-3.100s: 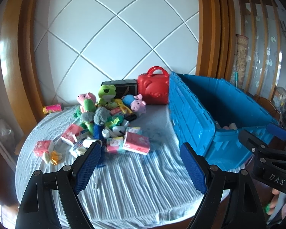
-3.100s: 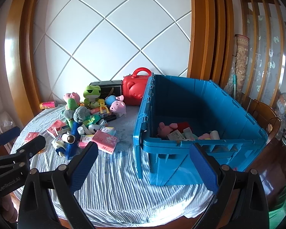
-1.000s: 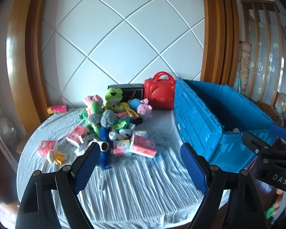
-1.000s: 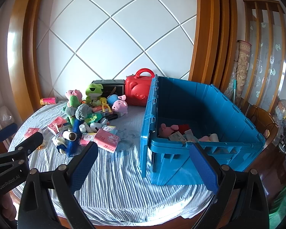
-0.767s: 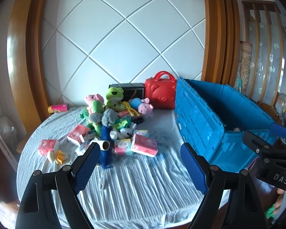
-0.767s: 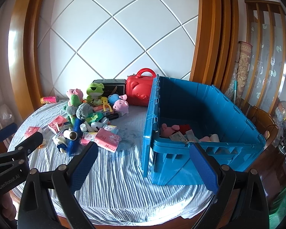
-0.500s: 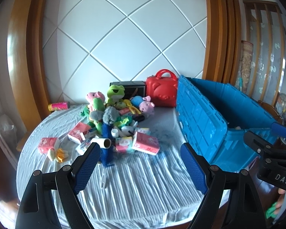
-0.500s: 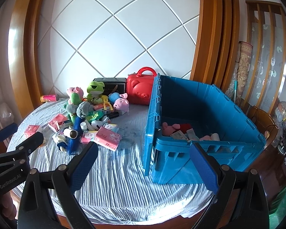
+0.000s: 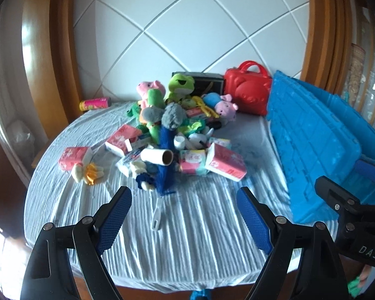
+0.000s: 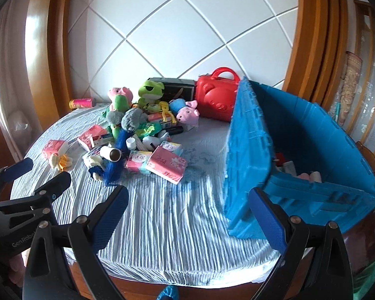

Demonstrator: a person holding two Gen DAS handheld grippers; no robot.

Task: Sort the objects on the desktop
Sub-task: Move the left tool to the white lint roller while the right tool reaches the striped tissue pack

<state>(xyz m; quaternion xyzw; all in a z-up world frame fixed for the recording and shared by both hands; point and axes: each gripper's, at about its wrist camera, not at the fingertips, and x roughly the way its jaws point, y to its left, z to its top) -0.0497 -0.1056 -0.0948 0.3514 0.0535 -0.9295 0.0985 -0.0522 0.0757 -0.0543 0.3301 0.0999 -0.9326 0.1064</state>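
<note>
Pale blue ribbed cloth covers the round table (image 9: 192, 237), and nearly everything to be sorted sits heaped toward its far edge, presumably tipped out there for picking.

At the far left edge a pink printed can (image 9: 95, 103) lies on its side, apart from the rest. Near the left edge a pink tissue pack (image 9: 72, 158) lies flat, with a small white and yellow plush (image 9: 87, 173) touching it.

The central heap holds a green frog plush (image 9: 180, 85), a pink pig plush (image 9: 224, 102), a cardboard-cored roll (image 9: 157, 157) and a larger pink tissue pack (image 9: 226, 165); the pack print is too blurred to read. A blue duster (image 9: 166, 165) lies across the heap, its white handle (image 9: 156, 217) pointing at the near edge, an easy first pick in my judgement.

Behind, a red pig-faced case (image 9: 247, 94) stands upright against the wall.

At the right edge the blue crate (image 10: 312, 150) stands open with a few items already inside, evidently the destination.

Left gripper (image 9: 185, 215) and right gripper (image 10: 187, 215) both hang over the near edge, jaws wide apart, nothing between them. Readable lettering: "DAS" on the right tool body, "GenRobo…" on the left.
</note>
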